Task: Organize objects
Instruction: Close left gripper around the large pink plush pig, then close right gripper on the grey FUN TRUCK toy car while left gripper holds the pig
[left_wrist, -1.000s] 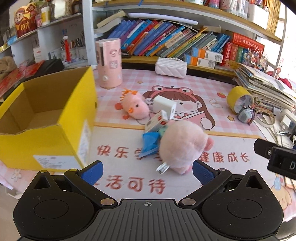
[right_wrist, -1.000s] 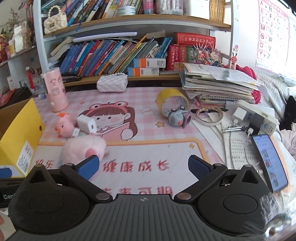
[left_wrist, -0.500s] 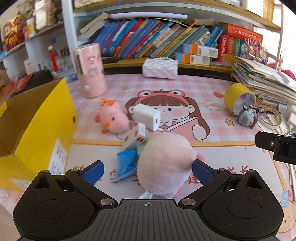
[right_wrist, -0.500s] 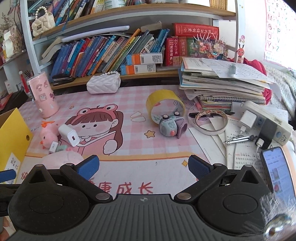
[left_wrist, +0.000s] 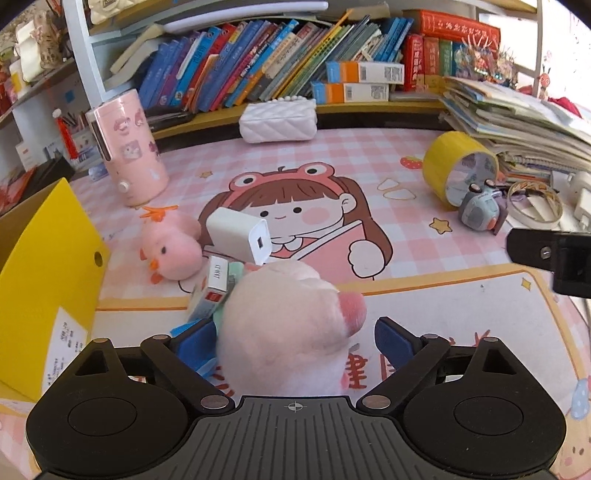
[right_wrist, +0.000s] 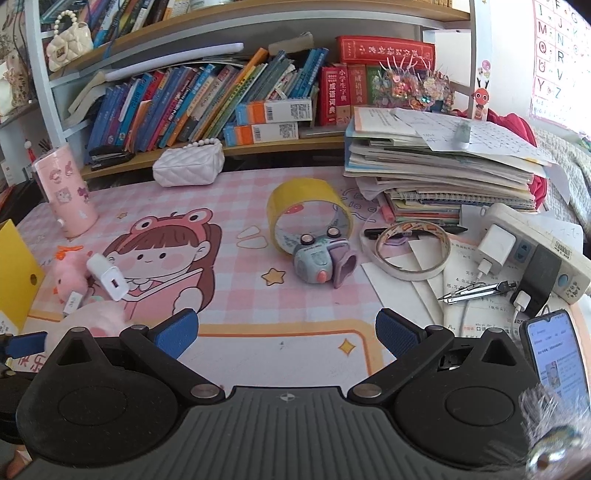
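1. Progress: early, judging by the desk. Yellow box (left_wrist: 44, 280) at left edge, interior out of view, contents not determinable. Loose items on pink desk mat (left_wrist: 424, 295) not yet put away.

2. Left gripper (left_wrist: 295, 338): jaws wide but just been closing, straddling large pink plush (left_wrist: 291, 332). Left blue pad at or nearly at the plush flank; right pad apart from it, gap visible. No grip yet.

3. Right gripper (right_wrist: 286, 334): jaws spread wide, nothing between them, bare mat below. Not holding anything.

4. Location of items awaiting sorting:
   - Large pink plush: near edge of mat, between left jaws, just right of the yellow box.
   - Small pink chick plush (left_wrist: 171, 245): beside the box, behind the large plush.
   - White charger (left_wrist: 238, 236): tilted, resting atop the small cluster behind the plush.
   - Small white carton (left_wrist: 214, 291) and blue item (left_wrist: 192, 332): wedged against the plush on its left side, partly hidden; nature of blue item unclear.
   - Yellow tape roll (right_wrist: 308, 214) lying on its side, toy camera (right_wrist: 319, 260) touching its front, white tape ring (right_wrist: 410, 251) to the right, on papers.

5. Remaining, as judged: closing on the plush, transfer to the box, then the same for charger, chick, carton and the right-hand group.

6. Risk noted: carton and blue item pressed against the plush, likely to be dragged along on lifting.
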